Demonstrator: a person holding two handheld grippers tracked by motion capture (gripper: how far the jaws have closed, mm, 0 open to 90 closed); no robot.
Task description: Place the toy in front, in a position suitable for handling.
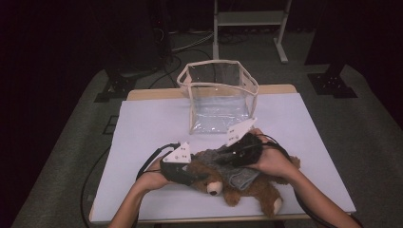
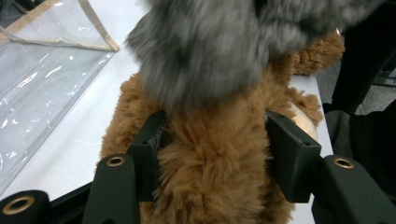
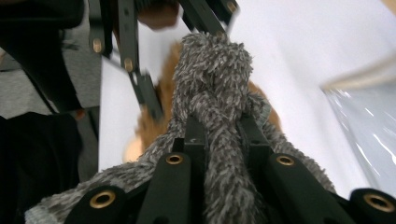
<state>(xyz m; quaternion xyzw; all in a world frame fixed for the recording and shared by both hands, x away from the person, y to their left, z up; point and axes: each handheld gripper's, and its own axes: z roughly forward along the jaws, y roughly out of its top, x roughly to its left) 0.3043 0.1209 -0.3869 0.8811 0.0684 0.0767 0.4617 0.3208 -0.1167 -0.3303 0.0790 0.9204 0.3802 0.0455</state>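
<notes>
A brown teddy bear [image 1: 252,190] lies on its back near the table's front edge, with a grey fuzzy garment [image 1: 241,177] over its chest. My left gripper [image 1: 197,179] is at the bear's head end. In the left gripper view its jaws [image 2: 215,135] press into the brown fur [image 2: 210,186] from both sides. From the right, my right gripper [image 1: 223,159] reaches over the bear. It is shut [image 3: 222,128] on a bunched fold of the grey garment [image 3: 212,79], which stands up between the jaws.
A clear plastic bag [image 1: 218,95] with beige trim stands open at the back of the white table cover [image 1: 152,123], just beyond the bear. Cables trail from both grippers. A white metal stand [image 1: 249,19] is on the floor behind.
</notes>
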